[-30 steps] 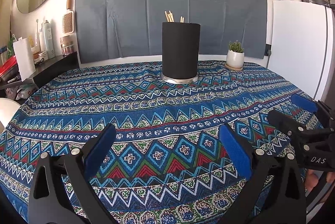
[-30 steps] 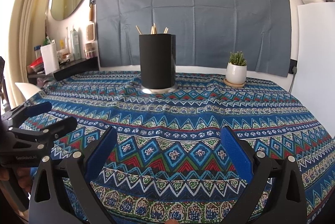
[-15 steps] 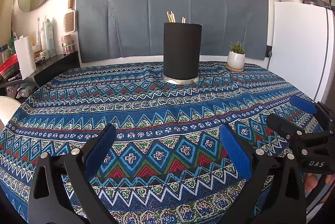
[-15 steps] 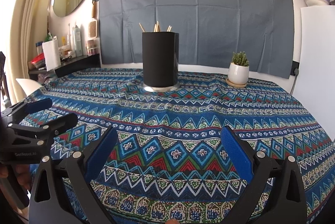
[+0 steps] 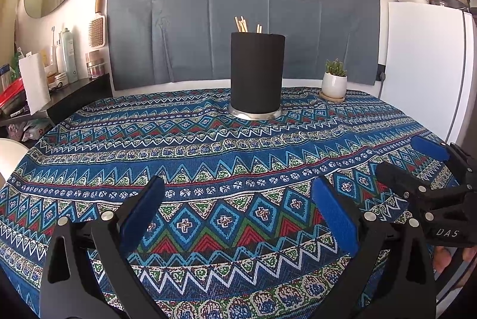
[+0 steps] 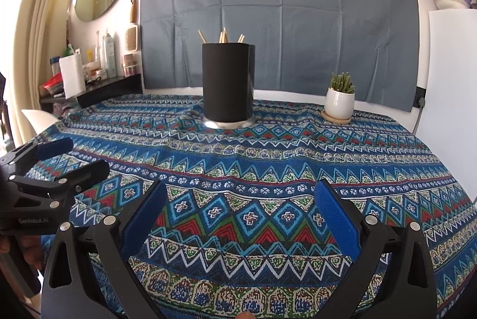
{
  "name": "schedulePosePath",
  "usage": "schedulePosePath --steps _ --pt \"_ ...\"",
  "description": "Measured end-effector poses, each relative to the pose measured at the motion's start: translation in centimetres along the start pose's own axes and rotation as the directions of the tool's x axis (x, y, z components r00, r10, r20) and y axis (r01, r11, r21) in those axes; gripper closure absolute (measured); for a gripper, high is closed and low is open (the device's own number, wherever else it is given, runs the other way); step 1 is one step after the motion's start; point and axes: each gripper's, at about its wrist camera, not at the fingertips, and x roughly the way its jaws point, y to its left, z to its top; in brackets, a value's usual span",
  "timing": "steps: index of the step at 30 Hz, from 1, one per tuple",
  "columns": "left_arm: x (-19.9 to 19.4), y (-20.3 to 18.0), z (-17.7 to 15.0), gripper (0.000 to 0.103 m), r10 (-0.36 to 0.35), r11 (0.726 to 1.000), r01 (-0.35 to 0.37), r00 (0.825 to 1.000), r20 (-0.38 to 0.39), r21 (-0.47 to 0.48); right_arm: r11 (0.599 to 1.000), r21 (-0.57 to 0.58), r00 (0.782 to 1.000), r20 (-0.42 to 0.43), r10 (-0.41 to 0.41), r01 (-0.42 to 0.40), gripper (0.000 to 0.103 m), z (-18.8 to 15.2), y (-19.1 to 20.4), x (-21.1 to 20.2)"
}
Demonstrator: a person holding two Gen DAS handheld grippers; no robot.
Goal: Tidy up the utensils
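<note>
A black cylindrical utensil holder point(image 5: 257, 73) stands upright on a metal base at the far middle of the table, also in the right wrist view point(image 6: 228, 82). Several wooden stick ends point(image 5: 243, 24) poke out of its top point(image 6: 223, 36). My left gripper point(image 5: 238, 194) is open and empty above the near part of the patterned tablecloth point(image 5: 208, 146). My right gripper point(image 6: 241, 195) is open and empty, level with it on the right. Each gripper shows at the other view's edge: the right one point(image 5: 417, 161), the left one point(image 6: 74, 158).
A small succulent in a white pot point(image 5: 334, 83) sits on a wooden coaster right of the holder point(image 6: 340, 100). A white fridge point(image 5: 429, 65) stands at the right. A dark side shelf with bottles and a paper roll point(image 6: 71, 76) is at the left.
Both grippers have tilted or drawn back slightly, so the holder sits a little higher and farther in view. Both stay open and empty.
</note>
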Motion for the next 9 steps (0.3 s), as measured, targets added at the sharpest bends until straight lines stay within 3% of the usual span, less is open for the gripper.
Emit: schedulePosePath --steps 9 --pt "0.02 -0.25 0.01 0.006 0.003 1.0 -0.003 1.0 -0.005 0.003 1.0 0.0 1.0 -0.001 0.0 0.0 0.008 0.03 0.02 0.06"
